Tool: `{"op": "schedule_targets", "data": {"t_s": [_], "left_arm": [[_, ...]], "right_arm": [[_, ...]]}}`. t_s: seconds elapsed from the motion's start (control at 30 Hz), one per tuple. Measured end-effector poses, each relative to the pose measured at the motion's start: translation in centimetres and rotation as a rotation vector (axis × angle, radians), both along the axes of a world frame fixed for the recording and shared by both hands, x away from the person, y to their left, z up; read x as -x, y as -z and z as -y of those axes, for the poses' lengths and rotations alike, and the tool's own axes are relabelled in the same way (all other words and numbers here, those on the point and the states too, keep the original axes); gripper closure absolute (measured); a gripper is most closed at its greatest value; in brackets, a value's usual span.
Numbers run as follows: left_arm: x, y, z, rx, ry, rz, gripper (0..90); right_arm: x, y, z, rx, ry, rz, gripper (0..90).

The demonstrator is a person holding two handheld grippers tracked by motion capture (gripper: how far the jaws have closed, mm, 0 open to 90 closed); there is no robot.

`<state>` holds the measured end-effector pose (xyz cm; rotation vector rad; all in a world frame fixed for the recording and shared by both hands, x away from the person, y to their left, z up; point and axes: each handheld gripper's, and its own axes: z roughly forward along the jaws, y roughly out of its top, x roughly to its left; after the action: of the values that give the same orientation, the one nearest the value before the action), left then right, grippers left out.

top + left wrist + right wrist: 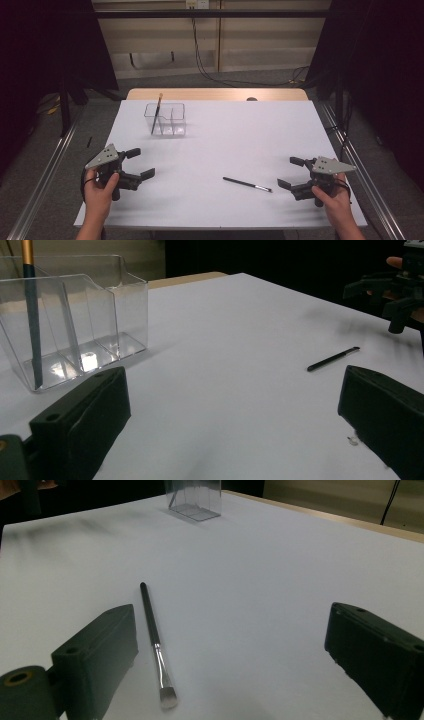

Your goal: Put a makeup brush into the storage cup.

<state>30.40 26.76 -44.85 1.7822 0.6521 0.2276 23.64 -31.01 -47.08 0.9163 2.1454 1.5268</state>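
— Where's the brush [247,184]?

— Flat on the white table [225,145], toward the near right, just left of the right gripper [291,178]. Black handle pointing left and slightly away, silver ferrule and pale bristle tip toward that gripper. In the right gripper view, lying right beside the inner face of the left-hand jaw, bristle end nearest the camera; touching or just apart, cannot tell.

— Right gripper gripping anything?

— No. Jaws spread wide, nothing between them but bare table. Held low over the table's near right edge by the right hand [331,196].

— And the left gripper [140,163]?

— Also gaping wide, holding nothing. Held by the left hand [100,192] near the front left corner, jaws aimed rightward across the table. Well apart from the brush.

— Anything else on the table?

— A clear plastic organizer [166,119] with several compartments, standing toward the far left. One more brush [156,113] inside it, dark stem and orange-gold top end, leaning in the leftmost compartment. In the left gripper view, other compartments bare, with light glinting off the floor.

— Organizer near the loose brush?

— No, well apart; open white surface between them.
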Motion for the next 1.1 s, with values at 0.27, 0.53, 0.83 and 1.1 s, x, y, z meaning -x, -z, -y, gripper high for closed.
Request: {"op": "schedule_targets", "data": {"t_s": [0.27,0.53,0.83,1.1], "left_arm": [[-0.1,0.1,-0.2,0.005,0.0,0.003,0.3],[0.0,0.1,-0.1,0.002,0.002,0.005,0.3],[0.3,0.1,-0.1,0.004,0.0,0.004,0.3],[0.4,0.2,0.0,0.004,0.001,-0.002,0.3]], "right_arm": [[-0.1,-0.3,-0.5,-0.01,0.01,0.004,5.8],[-0.6,-0.5,-1.0,-0.018,0.004,0.004,5.7],[-1.3,-0.9,-1.7,-0.019,0.001,-0.001,5.7],[-2.0,-1.1,-2.9,-0.009,-0.025,-0.027,5.5]]}}
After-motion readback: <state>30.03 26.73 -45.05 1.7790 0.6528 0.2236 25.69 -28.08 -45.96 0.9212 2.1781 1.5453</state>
